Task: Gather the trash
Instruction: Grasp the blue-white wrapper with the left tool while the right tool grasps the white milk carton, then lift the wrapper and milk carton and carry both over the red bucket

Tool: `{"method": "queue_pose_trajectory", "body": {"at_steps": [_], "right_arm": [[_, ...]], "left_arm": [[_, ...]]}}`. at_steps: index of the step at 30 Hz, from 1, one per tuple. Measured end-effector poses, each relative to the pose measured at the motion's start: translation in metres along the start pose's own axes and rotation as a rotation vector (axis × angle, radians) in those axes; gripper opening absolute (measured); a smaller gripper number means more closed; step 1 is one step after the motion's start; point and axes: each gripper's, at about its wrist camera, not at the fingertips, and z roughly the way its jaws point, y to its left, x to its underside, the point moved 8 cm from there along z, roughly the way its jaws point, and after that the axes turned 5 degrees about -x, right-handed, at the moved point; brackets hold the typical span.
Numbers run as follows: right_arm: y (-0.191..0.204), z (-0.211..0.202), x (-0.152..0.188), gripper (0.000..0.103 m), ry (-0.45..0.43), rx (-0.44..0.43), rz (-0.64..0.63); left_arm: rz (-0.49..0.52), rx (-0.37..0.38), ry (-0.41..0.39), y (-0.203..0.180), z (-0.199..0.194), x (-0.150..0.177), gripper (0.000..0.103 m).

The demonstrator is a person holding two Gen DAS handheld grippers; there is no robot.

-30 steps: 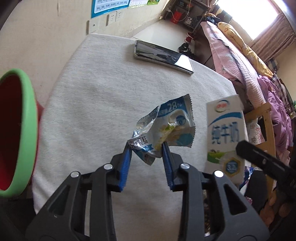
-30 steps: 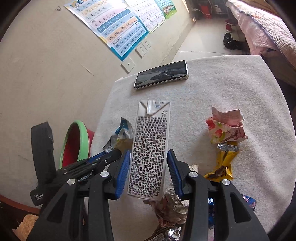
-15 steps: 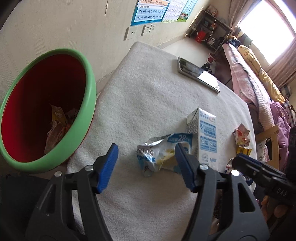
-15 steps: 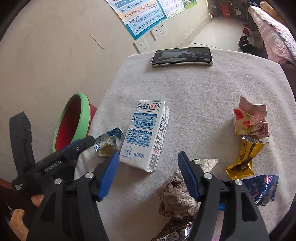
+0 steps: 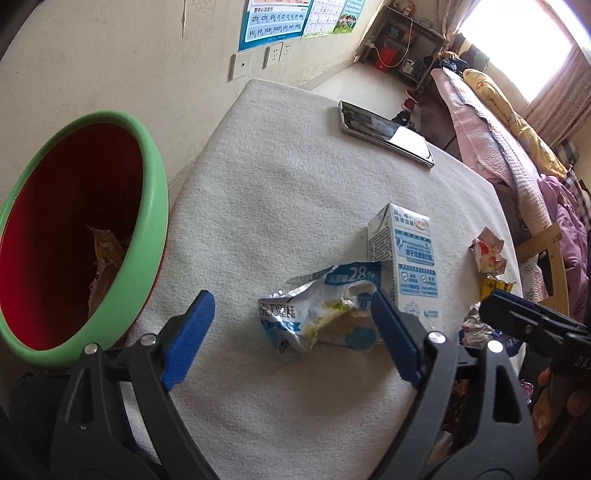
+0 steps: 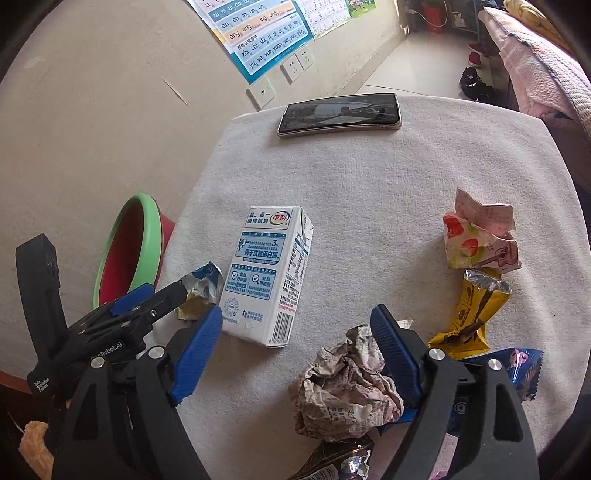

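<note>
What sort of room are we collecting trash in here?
Most likely a lived-in bedroom at home: a bed piled with quilts along one side, a children's pinyin chart on the wall, and shoes on the floor.

White towel-covered table (image 6: 369, 177) filling mid-frame. At top, a phone (image 6: 340, 114); centre, a milk carton (image 6: 269, 277) lying flat, a blue-white wrapper (image 5: 325, 314) touching it at left. At right, a strawberry-print wrapper (image 6: 480, 236), a yellow wrapper (image 6: 472, 314); lower centre, crumpled newspaper (image 6: 347, 384).

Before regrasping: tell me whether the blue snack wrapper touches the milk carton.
Touching: the left wrist view shows the blue snack wrapper resting against the milk carton.
</note>
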Motion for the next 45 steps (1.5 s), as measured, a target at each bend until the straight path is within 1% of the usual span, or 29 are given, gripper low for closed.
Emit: {"method": "queue_pose_trajectory", "body": {"at_steps": [4, 6, 9, 11, 14, 16, 18, 20, 23, 25, 28, 30, 32, 34, 37, 39, 41, 45], "right_arm": [[0.015, 0.011, -0.016, 0.080, -0.009, 0.014, -0.053], [0.022, 0.022, -0.025, 0.080, 0.001, 0.003, -0.054], [0.031, 0.042, -0.036, 0.080, 0.025, 0.013, -0.071], [0.035, 0.056, -0.038, 0.080, 0.050, 0.006, -0.064], [0.034, 0.073, -0.036, 0.080, 0.090, -0.003, -0.036], [0.031, 0.080, -0.032, 0.079, 0.114, -0.022, -0.005], [0.027, 0.084, -0.027, 0.072, 0.127, -0.034, 0.009], [0.023, 0.082, -0.022, 0.055, 0.130, -0.038, 0.012], [0.021, 0.070, -0.019, 0.055, 0.103, -0.061, 0.011], [0.018, 0.060, -0.018, 0.055, 0.082, -0.061, 0.004], [0.011, 0.044, -0.017, 0.055, 0.048, -0.058, 0.015], [0.004, 0.040, -0.015, 0.055, 0.051, -0.063, 0.031], [0.000, 0.043, -0.011, 0.056, 0.073, -0.063, 0.041], [-0.006, 0.045, -0.006, 0.058, 0.086, -0.061, 0.066], [-0.012, 0.046, -0.001, 0.061, 0.079, -0.055, 0.101], [-0.014, 0.043, -0.001, 0.060, 0.066, -0.053, 0.104], [-0.015, 0.038, -0.002, 0.059, 0.054, -0.029, 0.089], [-0.015, 0.030, -0.005, 0.059, 0.027, -0.037, 0.090]], "left_arm": [[-0.010, -0.005, -0.040, -0.001, -0.006, 0.001, 0.084], [-0.017, -0.015, -0.060, 0.000, -0.010, 0.002, 0.084], [-0.031, -0.032, -0.074, 0.004, -0.015, 0.005, 0.085], [-0.043, -0.026, -0.073, 0.007, -0.016, 0.006, 0.085], [-0.069, -0.039, -0.080, 0.016, -0.018, 0.007, 0.085], [-0.102, -0.007, -0.079, 0.020, -0.019, 0.007, 0.085], [-0.127, -0.004, -0.094, 0.024, -0.020, 0.005, 0.085], [-0.131, -0.005, -0.107, 0.025, -0.021, 0.004, 0.085], [-0.116, 0.004, -0.083, 0.023, -0.016, 0.005, 0.085], [-0.097, 0.011, -0.088, 0.018, -0.016, 0.003, 0.085], [-0.059, 0.074, -0.070, 0.003, -0.015, 0.000, 0.085], [-0.047, 0.099, -0.056, -0.007, -0.012, -0.002, 0.085], [-0.048, 0.129, -0.024, -0.016, -0.005, -0.003, 0.085], [-0.066, 0.138, 0.009, -0.020, 0.004, -0.002, 0.085], [-0.084, 0.150, 0.060, -0.025, 0.015, 0.006, 0.085], [-0.081, 0.144, 0.088, -0.026, 0.019, 0.011, 0.085], [-0.076, 0.142, 0.096, -0.027, 0.020, 0.015, 0.084], [-0.056, 0.148, 0.111, -0.033, 0.022, 0.019, 0.084]]}}
